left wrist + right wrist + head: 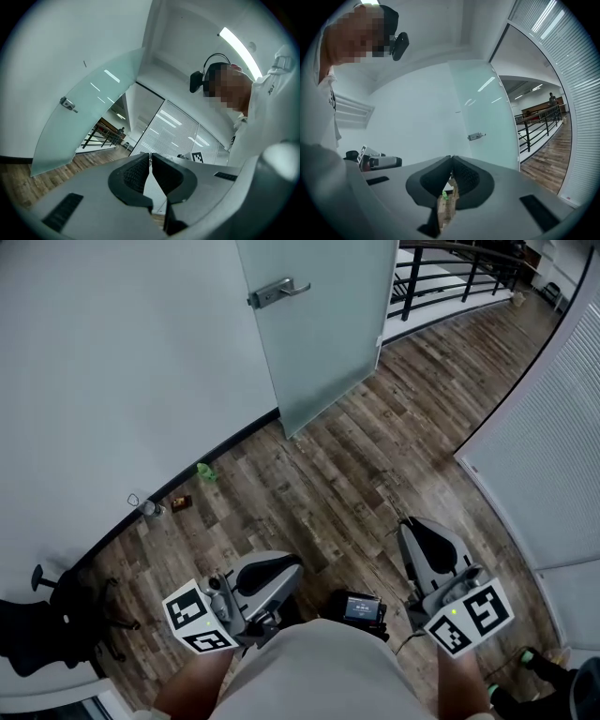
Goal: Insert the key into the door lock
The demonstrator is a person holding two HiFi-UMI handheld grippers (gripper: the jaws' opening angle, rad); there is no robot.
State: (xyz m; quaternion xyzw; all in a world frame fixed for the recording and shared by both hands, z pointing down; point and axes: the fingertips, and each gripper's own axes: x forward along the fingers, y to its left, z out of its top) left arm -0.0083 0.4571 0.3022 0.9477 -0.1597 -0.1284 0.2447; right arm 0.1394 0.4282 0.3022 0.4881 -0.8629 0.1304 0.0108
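Left gripper (pixel 151 159) is clenched, pads tip to tip, nothing between. Right gripper (pixel 451 159) is the same: tips together, empty. The green scrap (pixel 444 195) seen through its lower gap just lies on the floor (pixel 375 456) beyond. I hold both low, close to my body, aimed toward the door (pixel 319 334). That reads as a carry pose, since nothing to grip is in reach.

No key in either gripper. A small metal item with a ring (pixel 145 507) lies left by the wall (pixel 112 381), near a brown bit (pixel 181 502). It could be the key, too small to confirm.

The lock should sit at the lever handle (pixel 278 292) on the frosted door, far ahead and well apart from both tools; the lock itself is too small to make out. My read: insertion not begun, key pickup comes first.
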